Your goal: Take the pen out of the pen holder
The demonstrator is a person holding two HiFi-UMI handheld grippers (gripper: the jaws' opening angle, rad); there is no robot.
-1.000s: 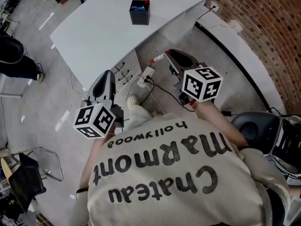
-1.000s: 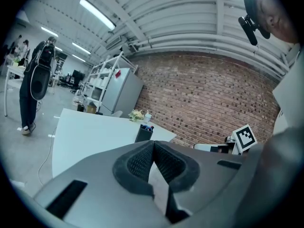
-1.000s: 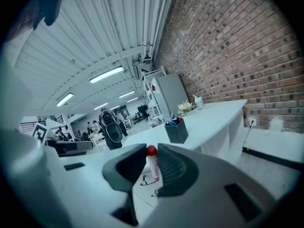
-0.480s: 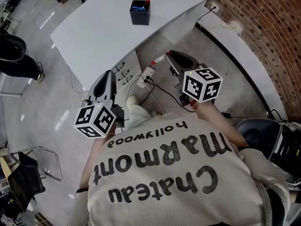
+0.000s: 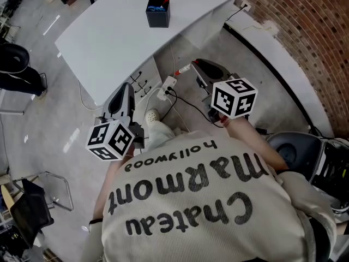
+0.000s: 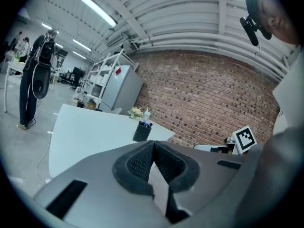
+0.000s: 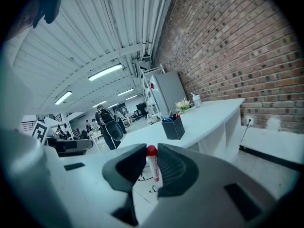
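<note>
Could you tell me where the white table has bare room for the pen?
The white table is bare on the wide stretch left of the pen holder, and between it and the end by the brick wall. Crowded: the floor under its near edge, with power strip and cables.

The person's sweater (image 5: 191, 201) is showing "Chateau Marmont Hollywood" in dark letters, running upside down in the head view. Nothing else is reading clearly anywhere.
</note>
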